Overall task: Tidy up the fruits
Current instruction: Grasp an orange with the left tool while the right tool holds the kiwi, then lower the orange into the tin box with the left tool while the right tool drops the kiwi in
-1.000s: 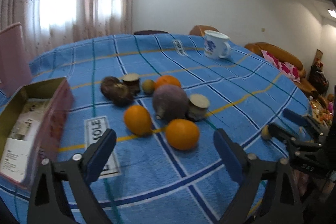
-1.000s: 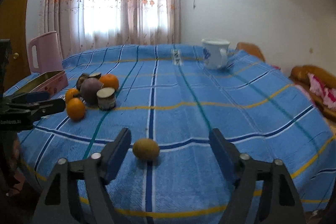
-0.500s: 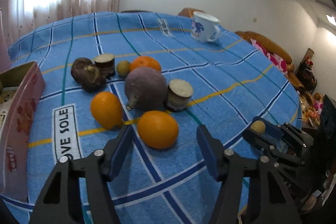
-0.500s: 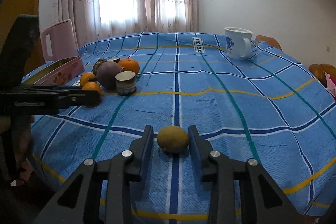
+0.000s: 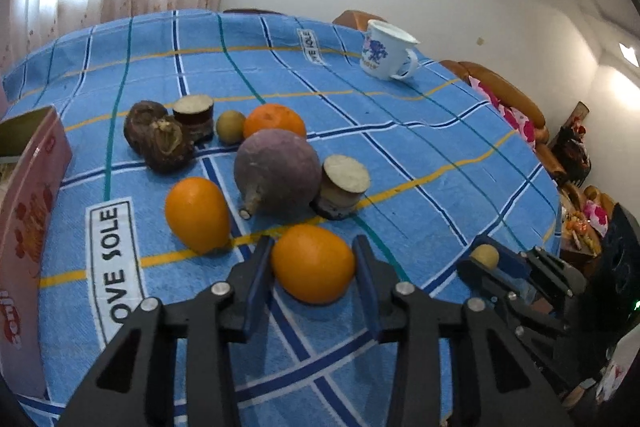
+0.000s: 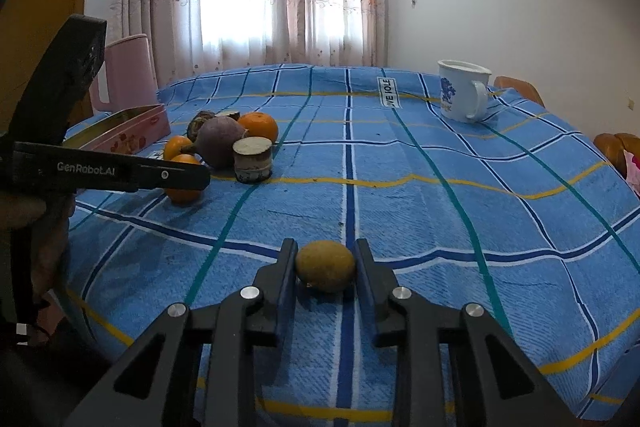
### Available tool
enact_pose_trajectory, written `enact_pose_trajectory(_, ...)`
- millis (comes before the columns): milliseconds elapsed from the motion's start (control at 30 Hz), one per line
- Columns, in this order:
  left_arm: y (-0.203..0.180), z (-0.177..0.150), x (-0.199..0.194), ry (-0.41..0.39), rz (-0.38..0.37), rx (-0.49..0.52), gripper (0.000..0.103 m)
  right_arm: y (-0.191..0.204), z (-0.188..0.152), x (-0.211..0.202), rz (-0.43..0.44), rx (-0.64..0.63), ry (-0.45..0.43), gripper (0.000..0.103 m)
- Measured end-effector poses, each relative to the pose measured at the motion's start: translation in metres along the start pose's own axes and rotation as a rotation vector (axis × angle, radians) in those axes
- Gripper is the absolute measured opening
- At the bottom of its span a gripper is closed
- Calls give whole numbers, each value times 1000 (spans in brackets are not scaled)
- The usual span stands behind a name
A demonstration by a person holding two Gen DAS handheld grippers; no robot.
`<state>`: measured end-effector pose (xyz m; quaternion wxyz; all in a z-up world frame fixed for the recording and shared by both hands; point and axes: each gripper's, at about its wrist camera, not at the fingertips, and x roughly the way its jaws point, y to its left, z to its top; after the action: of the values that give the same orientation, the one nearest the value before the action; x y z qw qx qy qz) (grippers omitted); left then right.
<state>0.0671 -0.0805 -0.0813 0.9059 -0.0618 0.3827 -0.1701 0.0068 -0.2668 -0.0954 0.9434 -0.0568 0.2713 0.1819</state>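
Left gripper (image 5: 313, 263): jaws were closing on the nearest orange (image 5: 313, 263), both pads against its sides as it sat on the blue plaid tablecloth (image 5: 420, 155); just beyond the fingertips lay a purple round root (image 5: 277, 174), a second orange (image 5: 198, 214) ahead-left, a cut stub (image 5: 345, 186) ahead-right, and a third orange (image 5: 274, 121) farther ahead. Right gripper (image 6: 325, 267): fingers were clamped together on a small yellow-green fruit (image 6: 325, 266) resting on the cloth between its tips. A pink tin (image 6: 124, 131) stood far ahead-left of the right gripper, and a white mug (image 6: 460, 91) far ahead-right.
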Motion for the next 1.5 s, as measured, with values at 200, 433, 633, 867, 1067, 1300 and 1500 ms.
enact_pose_trajectory(200, 1, -4, -15, -55, 32, 30, 41, 9, 8, -3, 19, -17, -25, 30)
enact_pose_trajectory(433, 5, -4, -30, -112, 64, 51, 41, 25, 26, 0, 58, -42, -52, 30)
enact_pose_trajectory(633, 10, -3, -46, -171, 109, 52, 41, 39, 42, 4, 88, -75, -74, 30)
enact_pose_trajectory(867, 17, 0, -63, -231, 172, 56, 41, 59, 65, 4, 134, -122, -112, 30)
enact_pose_trajectory(1067, 33, 2, -76, -268, 216, 28, 41, 76, 86, 5, 168, -165, -135, 30)
enact_pose_trajectory(1300, 52, 2, -91, -307, 259, -6, 41, 97, 112, 11, 215, -205, -149, 30)
enact_pose_trajectory(1500, 80, 3, -103, -332, 301, -55, 41, 123, 136, 17, 273, -245, -158, 30)
